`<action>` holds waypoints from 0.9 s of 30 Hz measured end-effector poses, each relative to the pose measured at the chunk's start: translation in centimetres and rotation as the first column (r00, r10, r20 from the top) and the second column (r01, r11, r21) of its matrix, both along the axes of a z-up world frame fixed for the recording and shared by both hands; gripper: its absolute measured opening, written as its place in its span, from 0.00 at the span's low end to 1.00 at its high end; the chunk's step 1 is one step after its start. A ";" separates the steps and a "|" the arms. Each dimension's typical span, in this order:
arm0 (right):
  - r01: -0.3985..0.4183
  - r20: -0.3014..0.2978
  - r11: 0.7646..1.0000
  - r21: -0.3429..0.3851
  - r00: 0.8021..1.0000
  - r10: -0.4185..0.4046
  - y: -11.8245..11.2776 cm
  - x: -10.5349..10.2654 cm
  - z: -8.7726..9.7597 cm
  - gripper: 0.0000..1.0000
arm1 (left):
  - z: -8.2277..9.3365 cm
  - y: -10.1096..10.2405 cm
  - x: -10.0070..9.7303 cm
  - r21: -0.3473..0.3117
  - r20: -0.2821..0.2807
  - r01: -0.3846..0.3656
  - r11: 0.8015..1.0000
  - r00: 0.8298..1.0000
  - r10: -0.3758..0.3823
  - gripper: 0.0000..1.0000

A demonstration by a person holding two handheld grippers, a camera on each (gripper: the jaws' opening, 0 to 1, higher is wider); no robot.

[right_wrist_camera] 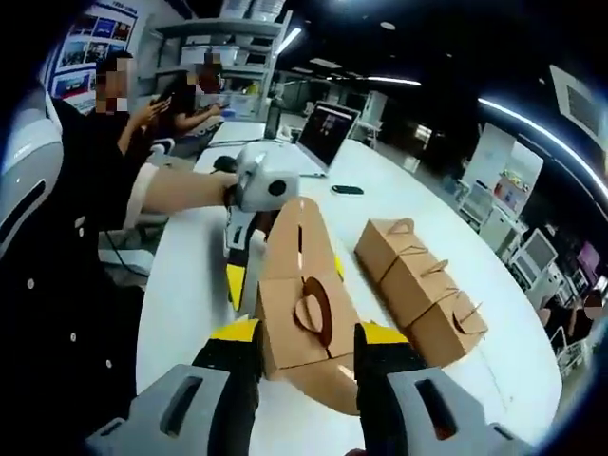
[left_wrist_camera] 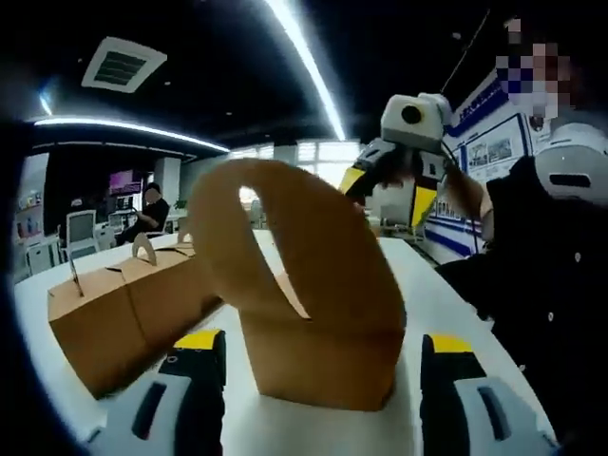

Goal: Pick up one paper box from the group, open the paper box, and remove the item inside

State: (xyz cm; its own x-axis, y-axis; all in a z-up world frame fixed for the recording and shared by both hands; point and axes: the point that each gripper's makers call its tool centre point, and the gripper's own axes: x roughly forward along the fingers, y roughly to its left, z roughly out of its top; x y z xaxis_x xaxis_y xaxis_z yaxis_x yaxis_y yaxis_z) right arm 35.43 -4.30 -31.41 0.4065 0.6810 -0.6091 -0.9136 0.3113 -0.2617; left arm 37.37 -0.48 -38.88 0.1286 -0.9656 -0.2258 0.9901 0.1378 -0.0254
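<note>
A brown paper box (left_wrist_camera: 323, 361) stands on the white table (left_wrist_camera: 446, 294) between the jaws of my left gripper (left_wrist_camera: 323, 350), which are open with a narrow gap on each side. Its curved handle flap (left_wrist_camera: 285, 228) rises in front of the camera. In the right gripper view the same box (right_wrist_camera: 304, 323) sits between the yellow-tipped jaws of my right gripper (right_wrist_camera: 304, 342), which press on its sides. The left gripper (right_wrist_camera: 249, 256), held by a person's hand, is at the box's far end. The right gripper (left_wrist_camera: 389, 190) shows beyond the box.
A row of several more paper boxes (right_wrist_camera: 418, 285) (left_wrist_camera: 123, 313) lies on the table beside the held box. An open laptop (right_wrist_camera: 328, 133) and a phone (right_wrist_camera: 347, 190) lie farther along the table. People sit at the table's end and at desks behind.
</note>
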 end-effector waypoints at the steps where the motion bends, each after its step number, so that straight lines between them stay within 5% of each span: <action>1: -0.011 -0.018 1.000 -0.002 1.000 0.011 0.4 0.0 -0.2 0.39 | -0.2 0.0 0.0 0.002 -0.002 0.011 1.000 1.000 -0.011 0.83; 7: -0.032 -0.044 0.998 -0.060 0.999 0.029 1.2 0.9 -1.2 0.32 | -0.8 -0.7 -0.7 -0.019 -0.041 0.060 0.998 0.997 -0.061 0.82; 13: -0.038 -0.047 0.995 -0.096 0.998 0.034 1.6 1.7 -1.7 0.27 | -2.5 -1.1 -0.7 0.034 -0.011 0.068 0.997 0.998 -0.068 0.74; 27: -0.030 -0.086 0.986 -0.163 0.996 0.016 1.7 2.2 -2.8 0.04 | -2.6 -0.3 0.2 0.025 0.000 0.058 0.998 0.998 -0.058 0.72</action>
State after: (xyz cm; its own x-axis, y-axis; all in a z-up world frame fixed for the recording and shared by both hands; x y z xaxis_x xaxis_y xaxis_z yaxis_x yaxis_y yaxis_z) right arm 37.60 -2.61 -34.25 0.3348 0.5772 -0.7448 -0.9408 0.2493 -0.2297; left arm 37.61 -0.80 -41.51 0.0731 -0.9654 -0.2503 0.9965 0.0812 -0.0220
